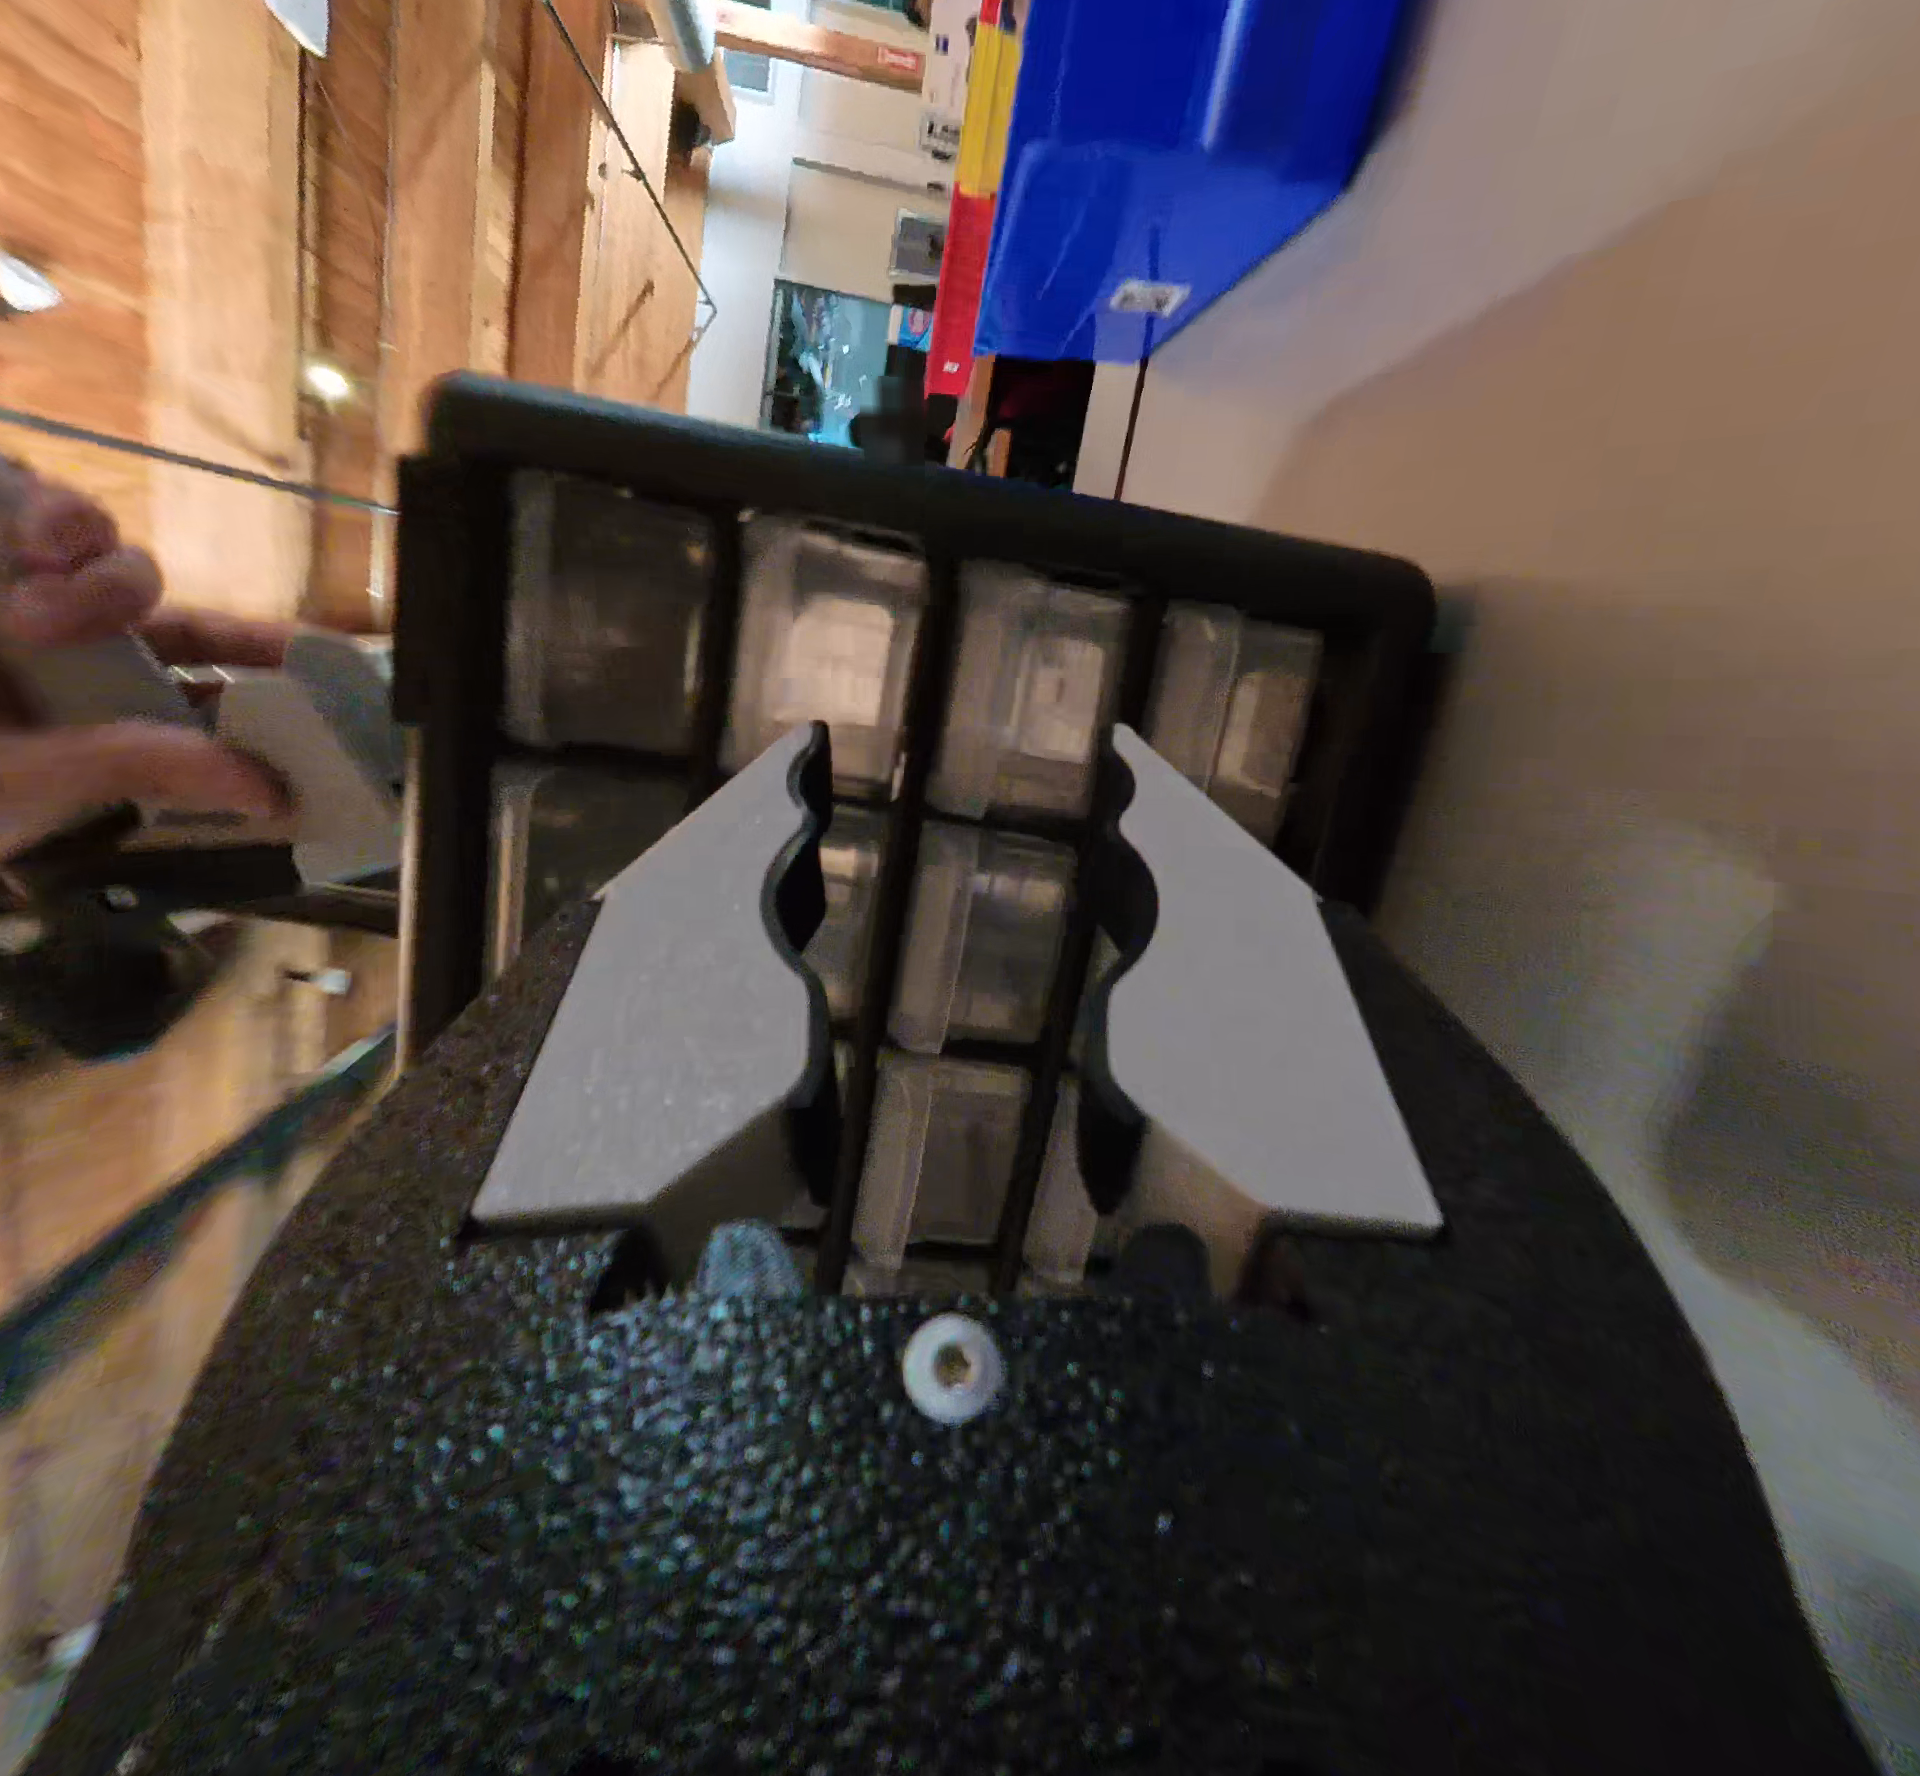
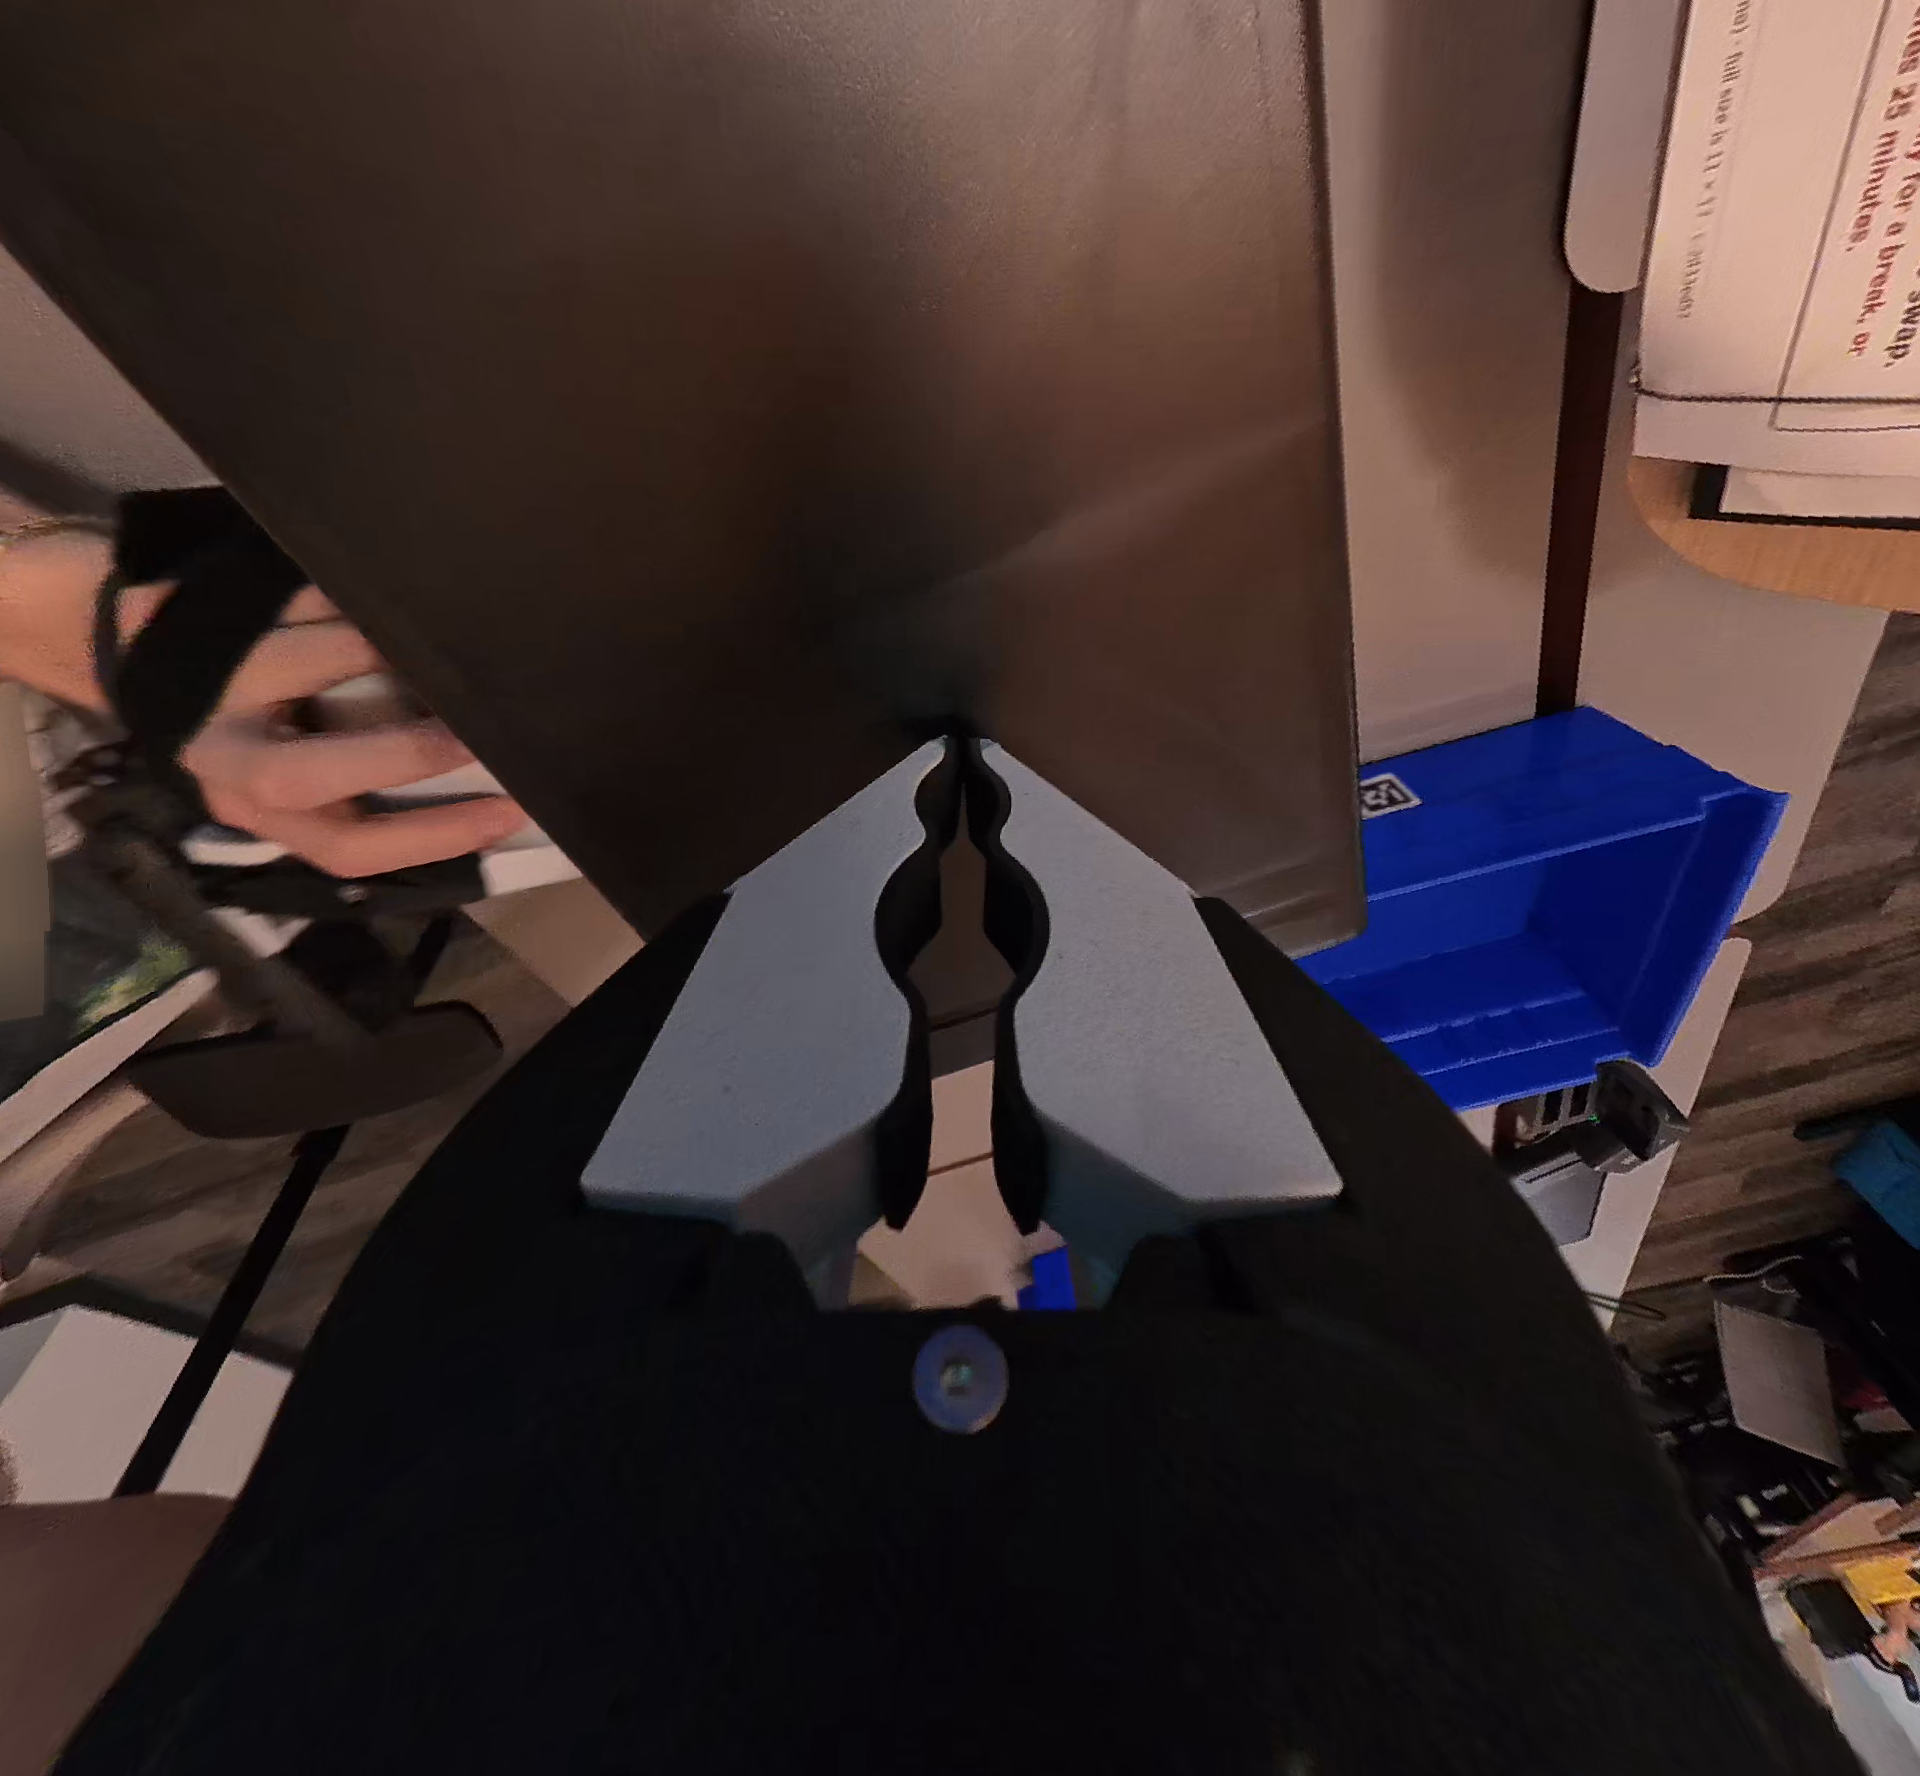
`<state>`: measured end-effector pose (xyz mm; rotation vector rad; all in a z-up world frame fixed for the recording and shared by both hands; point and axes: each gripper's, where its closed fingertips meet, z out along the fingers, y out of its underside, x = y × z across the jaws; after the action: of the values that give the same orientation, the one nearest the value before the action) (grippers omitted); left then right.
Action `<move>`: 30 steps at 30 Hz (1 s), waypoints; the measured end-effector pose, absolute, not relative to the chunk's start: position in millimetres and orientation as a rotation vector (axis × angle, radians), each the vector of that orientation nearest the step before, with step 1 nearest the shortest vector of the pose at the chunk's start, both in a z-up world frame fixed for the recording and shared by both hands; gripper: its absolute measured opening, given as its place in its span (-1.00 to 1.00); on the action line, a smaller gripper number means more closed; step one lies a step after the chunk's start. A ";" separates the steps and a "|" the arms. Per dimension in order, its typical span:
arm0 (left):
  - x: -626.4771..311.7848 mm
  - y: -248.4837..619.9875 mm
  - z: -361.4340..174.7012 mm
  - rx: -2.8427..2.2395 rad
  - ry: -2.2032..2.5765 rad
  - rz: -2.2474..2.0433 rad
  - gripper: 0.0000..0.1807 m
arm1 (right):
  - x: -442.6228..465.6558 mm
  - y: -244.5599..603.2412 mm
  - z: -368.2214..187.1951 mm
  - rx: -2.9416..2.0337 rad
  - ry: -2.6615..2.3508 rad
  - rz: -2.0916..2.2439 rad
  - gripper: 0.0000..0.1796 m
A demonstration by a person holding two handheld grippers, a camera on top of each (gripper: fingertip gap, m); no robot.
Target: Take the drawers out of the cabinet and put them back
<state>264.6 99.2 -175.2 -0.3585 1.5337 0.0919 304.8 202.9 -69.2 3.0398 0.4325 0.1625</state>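
Observation:
A small black cabinet point(image 1: 935, 490) with several clear plastic drawers point(image 1: 831, 646) stands on a pale table; the left wrist view is rolled on its side. All the drawers in view sit in their slots. My left gripper point(image 1: 971, 744) is open and empty, close in front of the drawer fronts, with its fingers either side of a middle column. My right gripper point(image 2: 961, 744) is shut, its tips touching the cabinet's smooth dark outer wall point(image 2: 779, 272). It also shows in the left wrist view point(image 1: 312, 750), held by a hand at the cabinet's side.
A blue plastic bin point(image 1: 1195, 64) stands behind the cabinet on the pale table point(image 1: 1610, 687); it also shows in the right wrist view point(image 2: 1538, 916). Printed sheets point(image 2: 1787, 168) lie at the upper right. A hand point(image 2: 332, 770) holds the other gripper at the left.

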 end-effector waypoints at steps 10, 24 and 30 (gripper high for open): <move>183.0 173.1 -166.5 -1.058 1.648 -0.554 -0.52 | 325.7 209.4 -47.1 3.356 0.493 1.000 -0.33; 117.2 291.9 -107.4 -1.350 1.483 -0.825 -0.52 | 286.7 106.7 -8.9 3.582 0.054 2.655 0.26; 144.7 310.4 -43.9 -1.208 1.621 -0.748 -0.84 | 205.1 123.3 -79.7 4.221 -0.117 1.788 -0.05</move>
<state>144.7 310.4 -43.9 -1.2083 1.6210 -0.7480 205.1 123.3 -79.7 4.2206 -0.1173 1.7878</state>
